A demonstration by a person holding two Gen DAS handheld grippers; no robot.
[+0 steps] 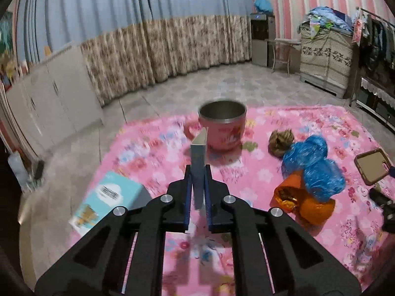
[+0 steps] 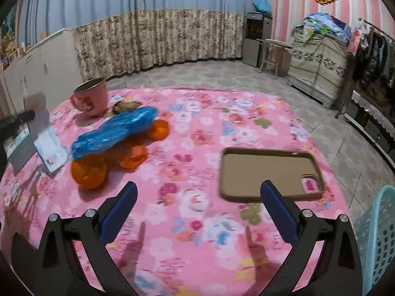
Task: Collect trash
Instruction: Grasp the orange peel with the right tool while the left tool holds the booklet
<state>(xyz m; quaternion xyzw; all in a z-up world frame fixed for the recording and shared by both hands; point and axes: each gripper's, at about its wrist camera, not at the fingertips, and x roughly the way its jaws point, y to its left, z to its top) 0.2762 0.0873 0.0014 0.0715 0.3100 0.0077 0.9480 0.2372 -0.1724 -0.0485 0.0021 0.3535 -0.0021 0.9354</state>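
My left gripper (image 1: 198, 172) is shut on a small flat box (image 1: 198, 157), held upright above the pink flowered cloth (image 1: 246, 234); the box also shows at the left edge of the right wrist view (image 2: 37, 113). A crumpled blue plastic bag (image 1: 312, 165) lies over an orange wrapper (image 1: 303, 199) to the right; both also show in the right wrist view, the bag (image 2: 116, 130) and the wrapper (image 2: 91, 172). A brown paper ball (image 1: 281, 141) lies beside them. My right gripper (image 2: 198, 197) is open and empty above the cloth.
A pink cup (image 1: 222, 128) stands at the far side of the cloth. A light-blue box (image 1: 108, 199) lies at the left. A brown phone case (image 2: 269, 174) lies by the right gripper. A turquoise basket (image 2: 377, 239) stands at the right edge.
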